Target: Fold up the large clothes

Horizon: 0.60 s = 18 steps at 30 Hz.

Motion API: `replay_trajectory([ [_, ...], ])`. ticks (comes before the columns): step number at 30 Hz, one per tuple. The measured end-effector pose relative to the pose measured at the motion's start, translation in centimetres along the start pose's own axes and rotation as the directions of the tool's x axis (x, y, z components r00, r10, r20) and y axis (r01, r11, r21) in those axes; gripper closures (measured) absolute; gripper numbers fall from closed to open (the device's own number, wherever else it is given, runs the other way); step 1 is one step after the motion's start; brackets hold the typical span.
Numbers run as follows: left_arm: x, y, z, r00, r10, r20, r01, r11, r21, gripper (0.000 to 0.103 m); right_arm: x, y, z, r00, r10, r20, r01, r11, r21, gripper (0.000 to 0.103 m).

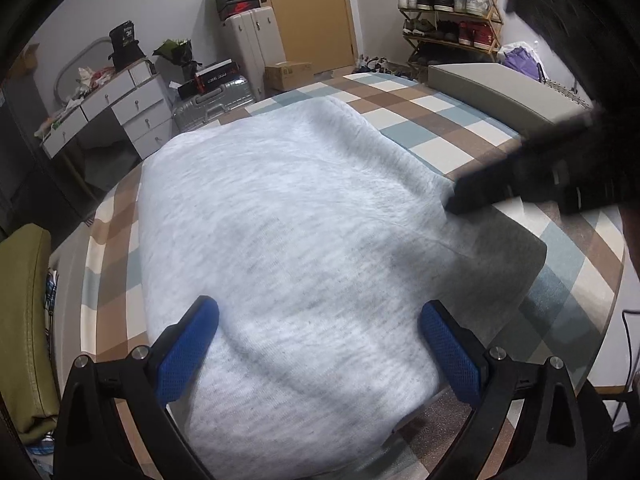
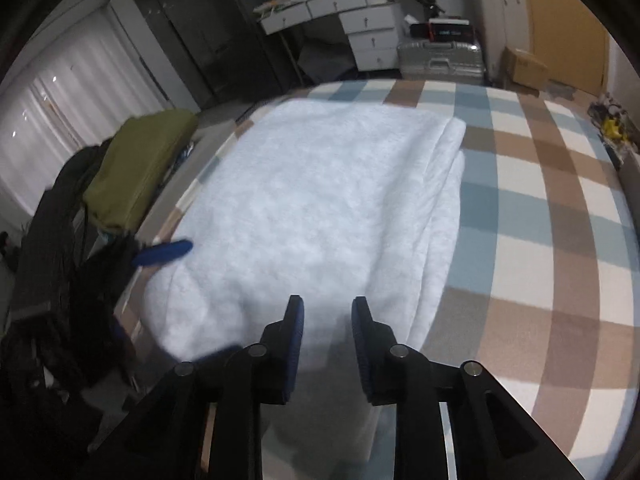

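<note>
A large light grey garment (image 1: pixel 288 232) lies folded on the checked bed cover (image 1: pixel 440 128). My left gripper (image 1: pixel 318 320) is wide open just above the garment's near edge, with nothing between its blue pads. My right gripper (image 2: pixel 327 312) is partly open over the garment (image 2: pixel 320 200), with a clear gap between the pads and no cloth pinched. In the left wrist view the right gripper (image 1: pixel 456 200) shows blurred at the garment's right edge. In the right wrist view a blue pad of the left gripper (image 2: pixel 164 252) shows at the garment's left edge.
An olive green cushion (image 2: pixel 140 168) lies at the bed's left edge. Beyond the bed stand white drawers (image 1: pixel 120 112), silver suitcases (image 1: pixel 212 106), a cardboard box (image 1: pixel 286 74) and a shoe rack (image 1: pixel 448 12). A grey box (image 1: pixel 500 84) sits at the bed's far right.
</note>
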<state>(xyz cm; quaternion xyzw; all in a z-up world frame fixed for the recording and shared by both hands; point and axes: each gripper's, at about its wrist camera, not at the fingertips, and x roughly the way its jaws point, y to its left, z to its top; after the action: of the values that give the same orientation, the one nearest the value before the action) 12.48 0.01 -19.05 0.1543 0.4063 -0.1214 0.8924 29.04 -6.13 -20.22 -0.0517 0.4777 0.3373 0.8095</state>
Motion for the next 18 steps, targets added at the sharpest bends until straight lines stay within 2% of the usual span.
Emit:
replay_trajectory([
  [2,0.1,-0.2,0.0,1.0,0.008,0.0,-0.008,1.0,0.001,0.006,2.8,-0.3,-1.3,0.997,-0.019,-0.074,0.019,1.0,0.005,0.075],
  [4,0.3,-0.5,-0.1,1.0,0.028,0.002,-0.028,0.999,0.018,0.006,3.8,-1.5,-2.1,1.0,0.013,-0.007,-0.012,0.996,0.083,0.073],
  [7,0.4,-0.8,-0.2,0.999,0.049,-0.004,-0.049,0.998,0.04,0.005,3.4,-2.4,-1.3,0.999,0.05,-0.013,-0.048,0.99,0.129,0.072],
  [10,0.2,-0.4,0.0,0.999,0.032,-0.006,-0.032,0.999,0.02,0.005,1.8,-2.3,-0.8,0.996,0.085,0.027,-0.088,0.99,0.108,0.071],
  [12,0.2,-0.2,0.0,1.0,0.025,-0.004,-0.025,1.0,0.011,0.005,1.7,-2.0,-1.1,0.994,0.109,0.023,-0.111,0.989,0.094,0.07],
  [14,0.2,-0.3,0.0,1.0,0.029,-0.001,-0.029,0.999,0.015,0.005,2.9,-2.0,-1.5,0.997,0.079,0.015,-0.08,0.993,0.091,0.069],
  [18,0.3,-0.8,-0.1,0.999,0.049,0.001,-0.049,0.998,0.038,0.004,3.7,-2.2,-3.1,0.996,0.057,0.063,-0.064,0.992,0.109,0.068],
])
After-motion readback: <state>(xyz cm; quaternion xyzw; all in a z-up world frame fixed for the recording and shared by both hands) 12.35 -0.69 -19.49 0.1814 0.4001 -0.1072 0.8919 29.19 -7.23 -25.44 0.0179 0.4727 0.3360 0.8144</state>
